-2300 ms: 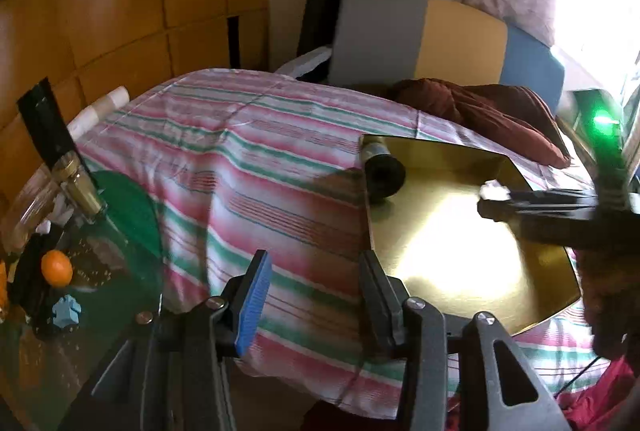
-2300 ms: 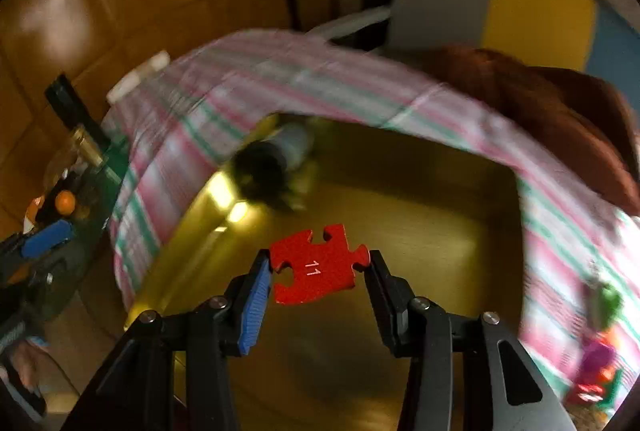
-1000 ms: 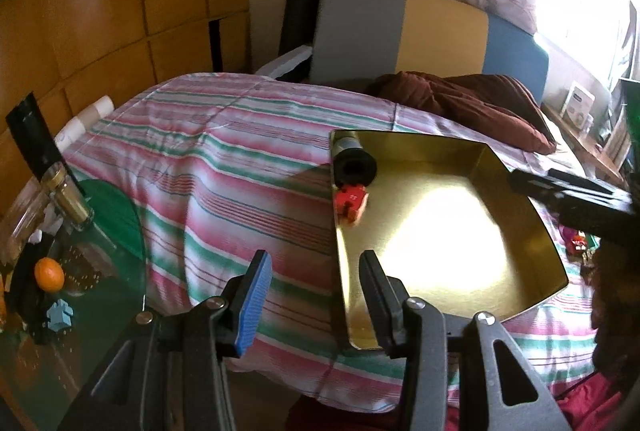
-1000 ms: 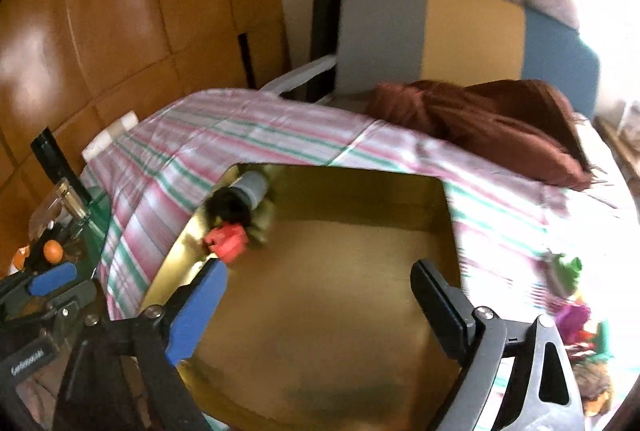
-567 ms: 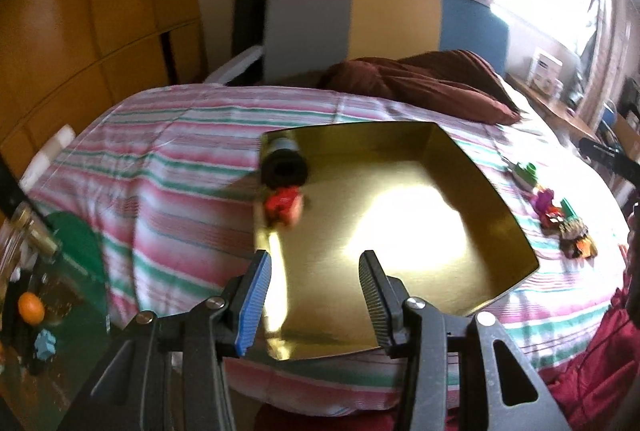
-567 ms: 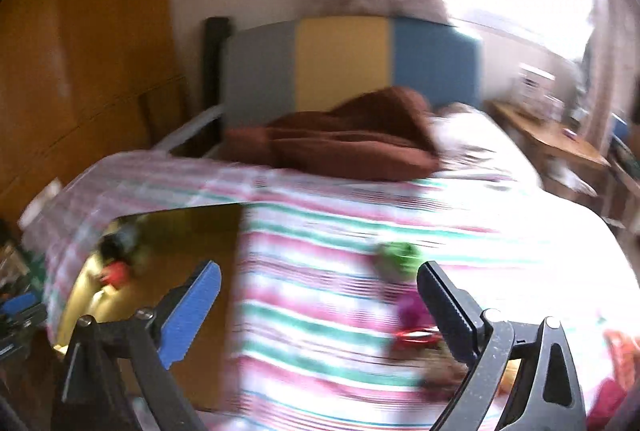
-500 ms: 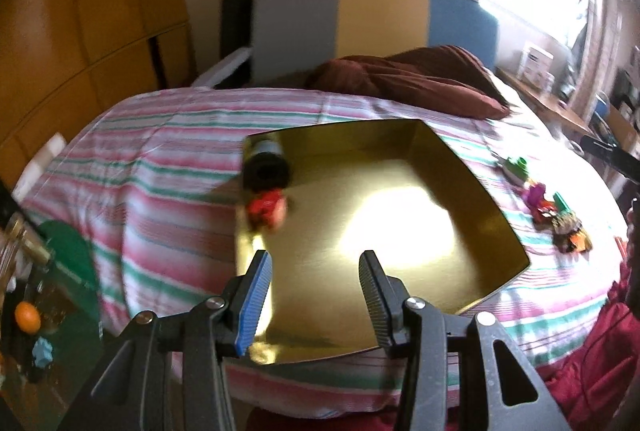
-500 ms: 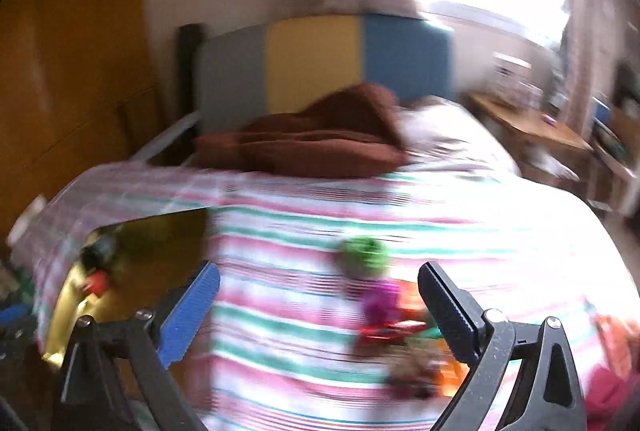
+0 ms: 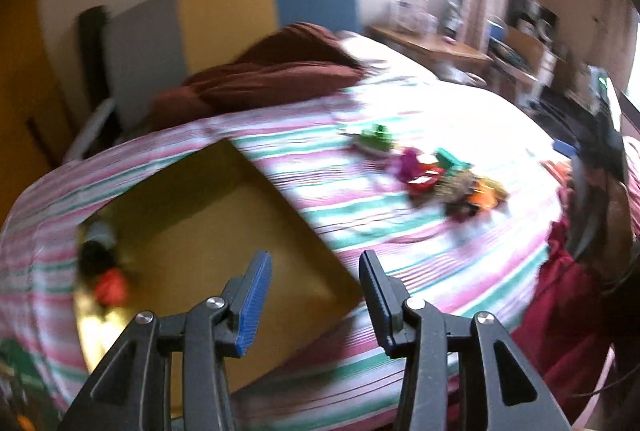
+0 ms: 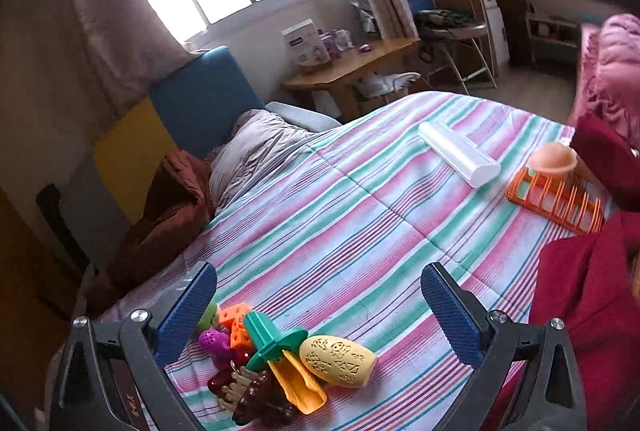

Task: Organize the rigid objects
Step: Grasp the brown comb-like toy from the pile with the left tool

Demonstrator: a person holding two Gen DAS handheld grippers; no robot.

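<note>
**Now both grippers empty, toys heaped on the bed**

Right gripper point(image 10: 318, 305) hangs over the striped bedspread point(image 10: 360, 215) with its blue-padded fingers point(image 10: 188, 311) spread very wide; they have just been opening further, and nothing sits between them. Just below and between the fingers lies a pile of small toys point(image 10: 276, 363): a yellow patterned oval piece point(image 10: 338, 355), a teal peg point(image 10: 272, 341), an orange scoop point(image 10: 298, 389), an orange holed block point(image 10: 236, 323), a purple ball point(image 10: 212, 341) and dark brown pieces at the near edge. Farther off on the spread, toward the right, a white tube point(image 10: 460, 153) lies flat, and near it an orange rack point(image 10: 554, 199) carries a peach-coloured ball point(image 10: 554, 159). A brown blanket point(image 10: 160, 227) is bunched by the headboard.

Left gripper point(image 9: 314, 291) is partly spread, with nothing between its fingers point(image 9: 254, 299). It hangs over the near edge of a gold tray point(image 9: 208, 231) that rests on the spread. In the tray's far left corner lie a dark cylinder point(image 9: 96, 251) and, just beside it, a red piece point(image 9: 111, 281); both are blurred. The same toy pile point(image 9: 436, 175) shows well to the right of the tray, apart from it, smeared by motion. At the right edge of that view a dark shape that may be the other gripper can be seen, too blurred to read.
</note>
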